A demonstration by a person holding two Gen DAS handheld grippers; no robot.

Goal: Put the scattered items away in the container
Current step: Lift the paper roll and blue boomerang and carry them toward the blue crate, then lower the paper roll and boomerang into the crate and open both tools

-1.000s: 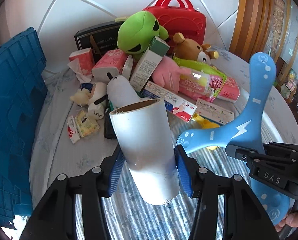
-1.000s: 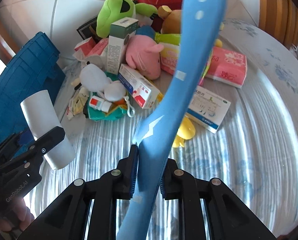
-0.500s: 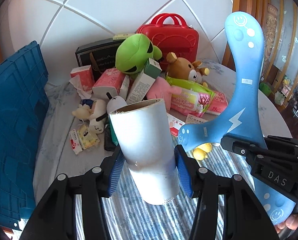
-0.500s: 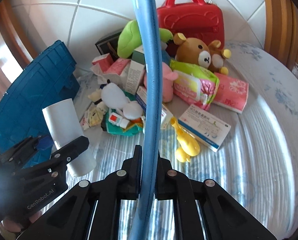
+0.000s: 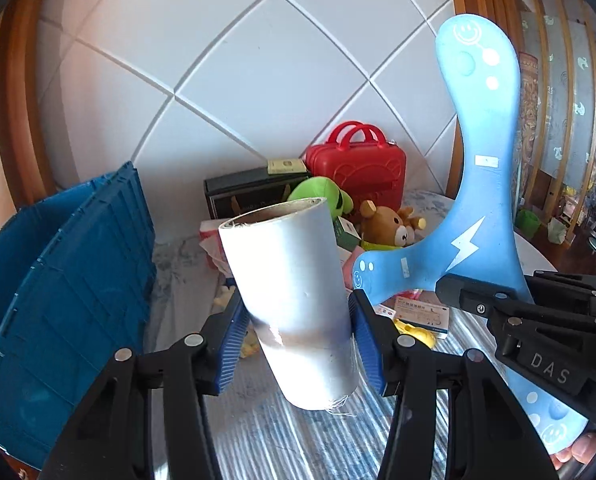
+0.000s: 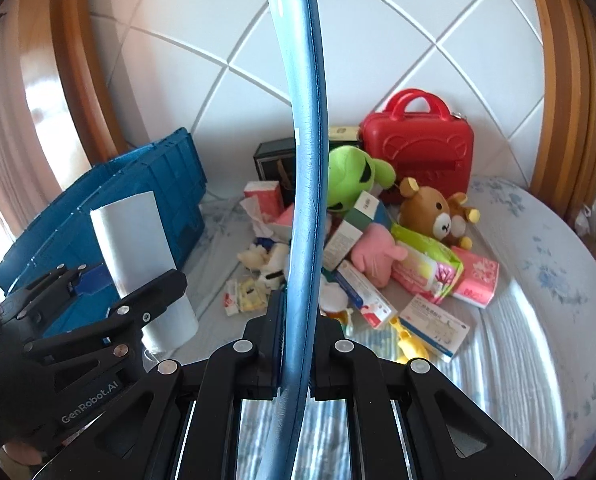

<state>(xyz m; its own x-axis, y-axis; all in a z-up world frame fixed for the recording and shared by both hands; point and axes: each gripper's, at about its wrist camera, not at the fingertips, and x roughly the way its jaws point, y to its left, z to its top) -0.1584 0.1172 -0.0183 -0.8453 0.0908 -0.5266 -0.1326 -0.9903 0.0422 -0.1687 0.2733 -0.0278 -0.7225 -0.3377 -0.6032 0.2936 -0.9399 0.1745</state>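
My left gripper (image 5: pixel 296 332) is shut on a white cardboard tube (image 5: pixel 294 292), held tilted above the bed; the tube also shows in the right wrist view (image 6: pixel 138 256). My right gripper (image 6: pixel 296 344) is shut on a blue boomerang (image 6: pixel 304 160), seen edge-on and upright; in the left wrist view the boomerang (image 5: pixel 478 200) stands to the right of the tube. The blue crate (image 5: pixel 70 280) stands at the left, also in the right wrist view (image 6: pixel 98 208). Scattered items lie in a pile behind.
The pile holds a red case (image 6: pixel 418 156), a green plush (image 6: pixel 350 180), a brown bear (image 6: pixel 434 212), a pink plush (image 6: pixel 378 256), tissue packs (image 6: pixel 478 280), medicine boxes (image 6: pixel 434 324) and a yellow duck toy (image 6: pixel 410 344). A tiled wall stands behind. Wooden posts flank the bed.
Both grippers have risen and tilted upward with the tube and the boomerang; the pile now sits lower and farther away in both views. The boomerang turned edge-on to the right camera.
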